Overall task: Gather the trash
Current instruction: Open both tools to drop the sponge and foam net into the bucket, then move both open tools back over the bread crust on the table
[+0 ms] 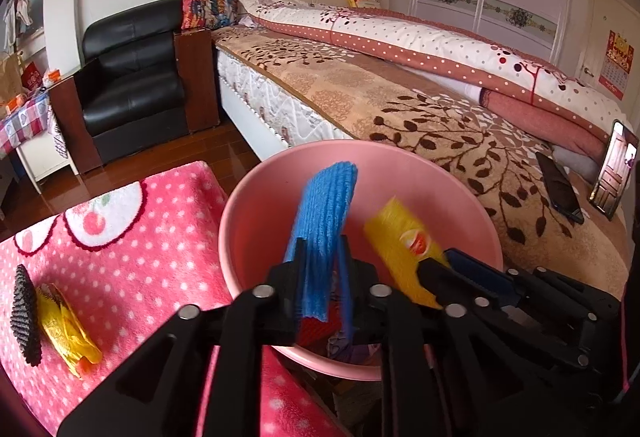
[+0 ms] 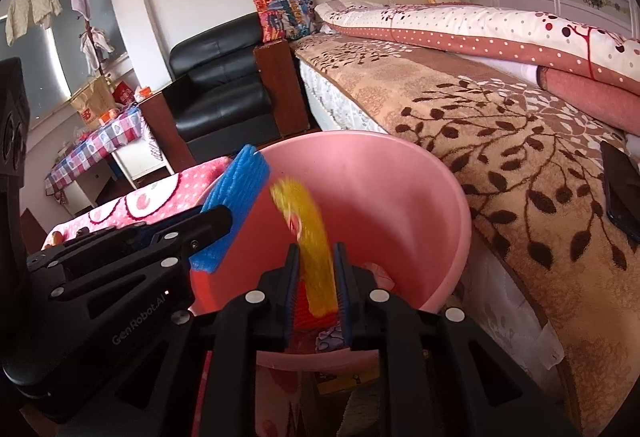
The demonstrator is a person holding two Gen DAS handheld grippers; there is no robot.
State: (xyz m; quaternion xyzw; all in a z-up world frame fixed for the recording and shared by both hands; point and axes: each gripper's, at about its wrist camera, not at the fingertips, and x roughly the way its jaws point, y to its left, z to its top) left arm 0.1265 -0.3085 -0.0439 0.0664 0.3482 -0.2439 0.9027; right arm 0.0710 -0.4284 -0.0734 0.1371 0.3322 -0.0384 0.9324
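We see the basin (image 1: 256, 205) at centre, the bed (image 1: 400, 105) behind it toward two o'clock, the armchair (image 1: 132, 77) at eleven. On the blanket (image 1: 132, 257) at nine lies a wrapper (image 1: 68, 329); two phones (image 1: 560, 189) rest on the bed at three.

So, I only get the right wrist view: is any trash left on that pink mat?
Observer: Yes. The left wrist view shows a yellow wrapper lying on the mat.
Operator: Anything next to it?
Observer: A black mesh piece, just beside it on the left.
Operator: And past the dark phone on the bed?
Observer: A second phone stands propped up, its screen lit.
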